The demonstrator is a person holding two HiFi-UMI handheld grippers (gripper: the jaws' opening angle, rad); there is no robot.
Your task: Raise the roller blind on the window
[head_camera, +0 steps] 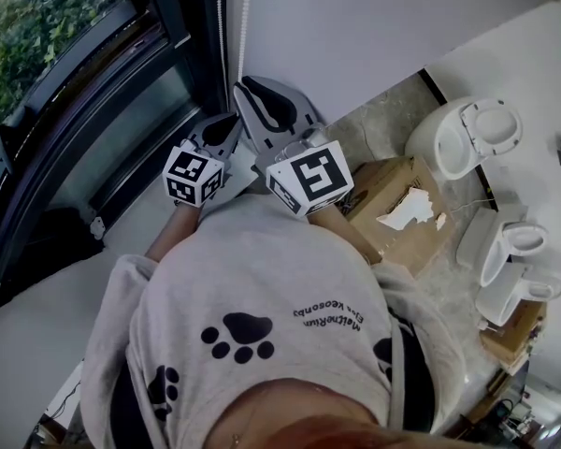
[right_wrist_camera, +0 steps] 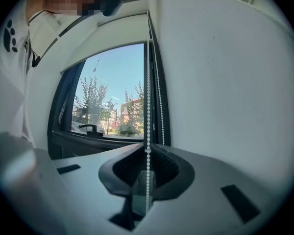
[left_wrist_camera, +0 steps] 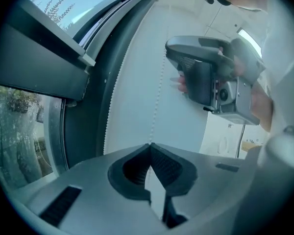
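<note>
bead chain [right_wrist_camera: 148, 106] hanging in two strands at the right edge of the window [right_wrist_camera: 112, 97], close against the white wall [right_wrist_camera: 225, 82]. blind fabric not made out anywhere over the glass. nearer strand threaded straight through the right gripper [right_wrist_camera: 147, 148], jaws closed down to bead width on it. lower down, a strand pinched at the very tips of the left gripper [left_wrist_camera: 149, 146], jaws together. probably mid-haul, hand over hand. best to pull straight down along the strand, never out from the wall. grip between beads to avoid slipping, loosening one claw only after biting with the other. further out, on the floor behind: a torn cardboard box [head_camera: 393, 195] and white toilets [head_camera: 467, 134].
</note>
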